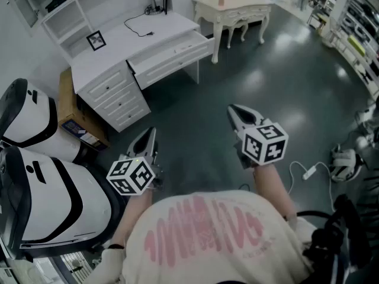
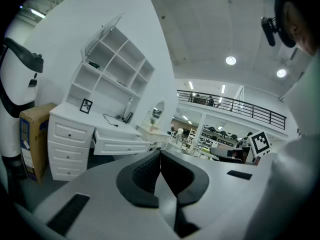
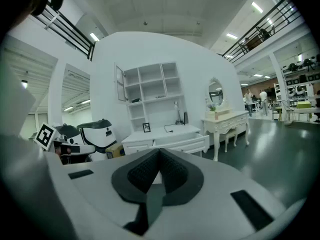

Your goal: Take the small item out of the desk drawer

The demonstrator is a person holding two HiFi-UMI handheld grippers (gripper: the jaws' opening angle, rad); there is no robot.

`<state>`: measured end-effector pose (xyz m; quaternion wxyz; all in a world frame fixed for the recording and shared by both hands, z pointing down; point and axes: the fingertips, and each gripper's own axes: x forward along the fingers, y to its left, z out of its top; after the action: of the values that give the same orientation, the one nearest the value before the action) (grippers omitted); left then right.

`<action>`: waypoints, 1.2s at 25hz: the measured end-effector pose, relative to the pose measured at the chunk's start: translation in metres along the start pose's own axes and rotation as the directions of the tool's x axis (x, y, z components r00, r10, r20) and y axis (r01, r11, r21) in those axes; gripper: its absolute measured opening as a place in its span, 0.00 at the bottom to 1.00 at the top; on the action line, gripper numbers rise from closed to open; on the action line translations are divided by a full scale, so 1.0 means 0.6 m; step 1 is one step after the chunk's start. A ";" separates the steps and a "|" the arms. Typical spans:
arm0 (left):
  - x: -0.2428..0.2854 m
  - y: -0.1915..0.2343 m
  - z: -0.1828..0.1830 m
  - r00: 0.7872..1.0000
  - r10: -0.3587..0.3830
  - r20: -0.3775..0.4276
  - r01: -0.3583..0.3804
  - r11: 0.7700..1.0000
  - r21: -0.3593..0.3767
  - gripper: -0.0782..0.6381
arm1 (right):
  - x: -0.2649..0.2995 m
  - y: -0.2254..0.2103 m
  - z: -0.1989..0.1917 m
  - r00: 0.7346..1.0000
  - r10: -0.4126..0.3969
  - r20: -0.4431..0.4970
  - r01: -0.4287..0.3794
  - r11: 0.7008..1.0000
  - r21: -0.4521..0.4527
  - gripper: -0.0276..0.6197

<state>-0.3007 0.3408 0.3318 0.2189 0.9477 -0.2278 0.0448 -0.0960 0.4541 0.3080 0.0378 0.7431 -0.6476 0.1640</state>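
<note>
The white desk [image 1: 118, 40] stands across the dark floor, well ahead of me. Its wide middle drawer [image 1: 173, 54] is pulled out, and its inside is hidden from here, so no small item shows. The same drawer appears in the left gripper view [image 2: 120, 143] and the right gripper view [image 3: 183, 144]. My left gripper [image 1: 149, 134] hangs in the air short of the desk, jaws shut with nothing between them [image 2: 160, 151]. Further right, my right gripper [image 1: 235, 110] is also shut and empty [image 3: 159, 151].
A small picture frame [image 1: 96, 39] and a black cable [image 1: 142, 19] lie on the desk top. A cardboard box [image 1: 74, 108] and two white-and-black pods [image 1: 41, 176] stand left of the desk. A cream dressing table [image 1: 237, 7] is at the back. Cables [image 1: 308, 171] lie on the floor at right.
</note>
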 end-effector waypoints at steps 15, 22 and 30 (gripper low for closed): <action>0.084 0.064 0.001 0.999 0.002 -0.047 -0.005 0.999 -0.049 0.15 | 0.103 -0.039 -0.017 0.998 0.038 -0.052 -0.034 0.997 0.070 0.07; 0.206 0.154 0.042 0.997 -0.038 -0.069 0.034 0.998 -0.057 0.15 | 0.244 -0.081 0.021 0.996 0.027 -0.089 -0.023 0.998 0.050 0.07; 0.374 0.286 0.175 0.995 -0.068 -0.078 0.064 0.997 -0.051 0.15 | 0.445 -0.126 0.138 0.997 -0.006 -0.072 0.009 0.999 0.036 0.07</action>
<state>-0.1796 0.0653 0.3464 0.2523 0.9465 -0.1885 0.0700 0.0227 0.1902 0.3198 0.0482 0.7397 -0.6400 0.2020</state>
